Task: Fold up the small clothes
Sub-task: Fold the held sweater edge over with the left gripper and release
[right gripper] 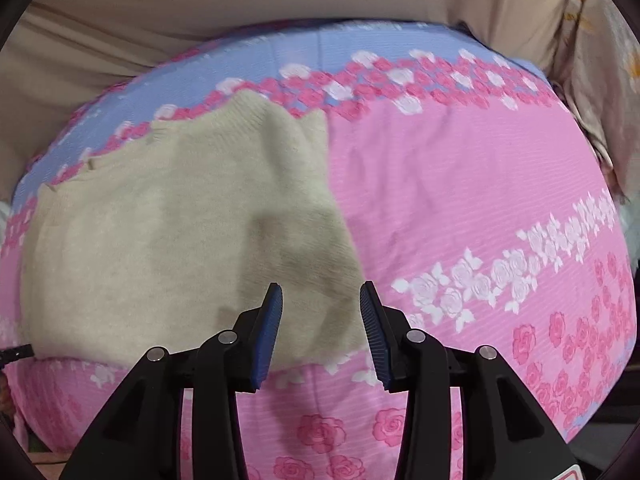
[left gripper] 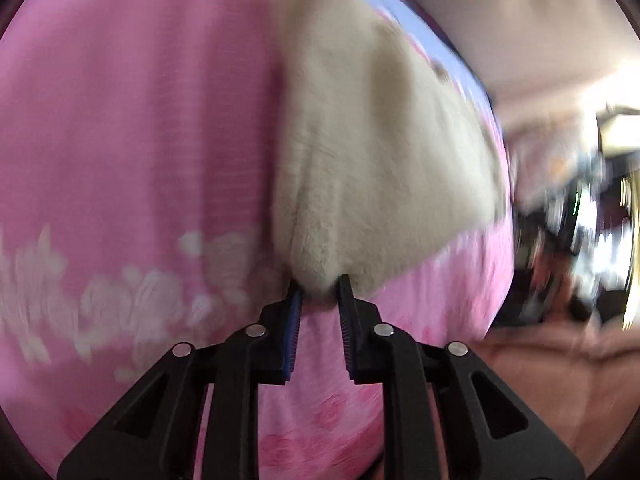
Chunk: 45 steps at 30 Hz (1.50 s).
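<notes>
A small cream knitted sweater [right gripper: 180, 224] lies on a pink and blue rose-print sheet [right gripper: 460, 184]. In the left wrist view my left gripper [left gripper: 319, 286] is shut on a bunched edge of the sweater [left gripper: 360, 152], which stretches away from the fingertips; this view is blurred by motion. In the right wrist view my right gripper [right gripper: 321, 294] is open and empty, hovering just above the sweater's near right corner. The sweater's ribbed edge points toward the blue band at the back.
The sheet [left gripper: 140, 120] covers a bed-like surface. Beige fabric [right gripper: 200, 12] lies behind it and a floral cloth [right gripper: 600, 80] at the far right. In the left wrist view a blurred, cluttered room [left gripper: 572, 220] lies beyond the sheet's right edge.
</notes>
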{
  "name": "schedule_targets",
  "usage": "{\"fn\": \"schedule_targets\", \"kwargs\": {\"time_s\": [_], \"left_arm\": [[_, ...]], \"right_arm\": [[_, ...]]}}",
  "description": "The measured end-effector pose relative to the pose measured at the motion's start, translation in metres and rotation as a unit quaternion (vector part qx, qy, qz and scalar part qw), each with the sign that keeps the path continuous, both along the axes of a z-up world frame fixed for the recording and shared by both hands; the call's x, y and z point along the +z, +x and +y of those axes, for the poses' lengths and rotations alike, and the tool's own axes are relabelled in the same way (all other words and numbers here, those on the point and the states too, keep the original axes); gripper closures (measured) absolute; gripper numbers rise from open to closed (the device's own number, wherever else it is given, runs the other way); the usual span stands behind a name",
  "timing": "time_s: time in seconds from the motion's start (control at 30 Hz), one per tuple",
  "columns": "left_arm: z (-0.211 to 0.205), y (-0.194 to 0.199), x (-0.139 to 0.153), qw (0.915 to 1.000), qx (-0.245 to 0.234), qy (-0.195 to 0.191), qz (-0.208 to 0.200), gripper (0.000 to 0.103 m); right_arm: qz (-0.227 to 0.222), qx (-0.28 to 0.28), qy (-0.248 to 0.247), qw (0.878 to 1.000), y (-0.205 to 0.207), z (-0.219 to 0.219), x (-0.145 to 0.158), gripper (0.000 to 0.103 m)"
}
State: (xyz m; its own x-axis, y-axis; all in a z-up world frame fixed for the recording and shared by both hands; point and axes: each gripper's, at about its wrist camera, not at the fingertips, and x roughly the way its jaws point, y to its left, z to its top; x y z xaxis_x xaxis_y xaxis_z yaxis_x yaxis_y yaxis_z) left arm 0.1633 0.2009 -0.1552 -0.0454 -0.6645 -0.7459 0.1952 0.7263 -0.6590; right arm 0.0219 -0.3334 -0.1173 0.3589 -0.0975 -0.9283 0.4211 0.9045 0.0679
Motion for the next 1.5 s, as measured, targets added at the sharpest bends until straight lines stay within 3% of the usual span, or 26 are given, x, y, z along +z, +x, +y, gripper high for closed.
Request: {"fn": "schedule_targets", "kwargs": {"time_s": [0.03, 0.07, 0.1, 0.17, 0.23, 0.3, 0.37, 0.43, 0.47, 0.5, 0.57, 0.6, 0.7, 0.8, 0.93, 1.0, 1.07, 1.17, 1.23, 1.27, 1.3, 1.37, 1.43, 1.5], "left_arm": [[0.000, -0.005, 0.008, 0.9996, 0.023, -0.010, -0.013, 0.079], [-0.003, -0.009, 0.017, 0.9985, 0.043, -0.008, -0.033, 0.050], [-0.008, -0.015, 0.026, 0.9959, 0.072, 0.008, -0.055, 0.010], [-0.019, -0.024, 0.032, 0.9910, 0.113, 0.011, -0.072, 0.005], [-0.030, -0.026, 0.022, 0.9883, 0.147, -0.002, -0.040, 0.005], [-0.033, -0.024, 0.003, 0.9796, 0.200, 0.008, 0.016, 0.005], [-0.036, -0.029, 0.001, 0.9672, 0.253, 0.011, 0.015, 0.005], [-0.044, -0.029, 0.004, 0.9635, 0.266, 0.016, 0.022, 0.015], [-0.047, -0.029, 0.004, 0.9606, 0.276, 0.024, 0.027, 0.031], [-0.051, -0.028, 0.004, 0.9570, 0.286, 0.040, 0.028, 0.058], [-0.047, -0.027, 0.007, 0.9511, 0.304, 0.043, 0.032, 0.079], [-0.044, -0.027, 0.014, 0.9479, 0.315, 0.039, 0.027, 0.083], [-0.057, -0.025, 0.077, 0.9596, 0.271, 0.035, -0.066, 0.088], [-0.093, -0.019, 0.132, 0.9686, 0.210, 0.015, -0.132, 0.089], [-0.178, -0.018, 0.198, 0.9743, 0.096, -0.028, -0.202, 0.091], [-0.226, -0.026, 0.209, 0.9743, 0.035, -0.041, -0.219, 0.091], [-0.267, -0.035, 0.205, 0.9737, -0.016, -0.039, -0.224, 0.091], [-0.331, -0.049, 0.176, 0.9744, -0.088, -0.017, -0.206, 0.091], [-0.376, -0.057, 0.136, 0.9725, -0.141, 0.018, -0.185, 0.083], [-0.390, -0.060, 0.116, 0.9721, -0.162, 0.042, -0.165, 0.075], [-0.400, -0.063, 0.095, 0.9718, -0.177, 0.071, -0.139, 0.074], [-0.398, -0.072, 0.071, 0.9755, -0.170, 0.095, -0.102, 0.073], [-0.375, -0.079, 0.085, 0.9817, -0.139, 0.065, -0.113, 0.065], [-0.357, -0.082, 0.104, 0.9820, -0.123, 0.053, -0.133, 0.036]], "right_arm": [[-0.011, -0.005, 0.012, 1.000, 0.000, 0.000, 0.002, 0.064], [-0.022, -0.009, 0.022, 0.999, 0.002, 0.001, 0.005, 0.064], [-0.028, -0.005, 0.026, 0.999, 0.006, 0.004, 0.006, 0.064], [-0.030, 0.011, 0.026, 0.999, 0.017, 0.013, 0.008, 0.064], [-0.036, 0.021, 0.028, 0.999, 0.023, 0.020, 0.011, 0.064], [-0.042, 0.024, 0.038, 0.998, 0.024, 0.024, 0.013, 0.064], [-0.042, 0.027, 0.043, 0.998, 0.023, 0.029, 0.012, 0.064], [-0.039, 0.026, 0.048, 0.998, 0.019, 0.032, 0.011, 0.063], [-0.038, 0.026, 0.053, 0.998, 0.017, 0.033, 0.009, 0.063], [-0.037, 0.024, 0.055, 0.998, 0.016, 0.035, 0.008, 0.063], [-0.040, 0.021, 0.064, 0.997, 0.011, 0.037, 0.007, 0.063], [-0.043, 0.020, 0.067, 0.997, 0.009, 0.039, 0.008, 0.063], [-0.053, 0.028, 0.073, 0.996, 0.004, 0.042, 0.014, 0.063], [-0.065, 0.034, 0.080, 0.994, 0.002, 0.043, 0.023, 0.063], [-0.092, 0.034, 0.086, 0.991, -0.003, 0.038, 0.042, 0.063], [-0.101, 0.033, 0.083, 0.991, -0.008, 0.031, 0.050, 0.063], [-0.106, 0.027, 0.082, 0.991, -0.015, 0.020, 0.053, 0.062], [-0.102, 0.011, 0.083, 0.991, -0.026, 0.000, 0.047, 0.061], [-0.096, -0.004, 0.082, 0.992, -0.034, -0.014, 0.039, 0.061], [-0.093, -0.012, 0.085, 0.992, -0.038, -0.021, 0.035, 0.061], [-0.086, -0.023, 0.089, 0.992, -0.041, -0.030, 0.031, 0.061], [-0.080, -0.030, 0.101, 0.991, -0.046, -0.038, 0.030, 0.061], [-0.098, -0.016, 0.119, 0.988, -0.047, -0.039, 0.040, 0.060], [-0.106, 0.006, 0.130, 0.986, -0.040, -0.031, 0.047, 0.049]]}}
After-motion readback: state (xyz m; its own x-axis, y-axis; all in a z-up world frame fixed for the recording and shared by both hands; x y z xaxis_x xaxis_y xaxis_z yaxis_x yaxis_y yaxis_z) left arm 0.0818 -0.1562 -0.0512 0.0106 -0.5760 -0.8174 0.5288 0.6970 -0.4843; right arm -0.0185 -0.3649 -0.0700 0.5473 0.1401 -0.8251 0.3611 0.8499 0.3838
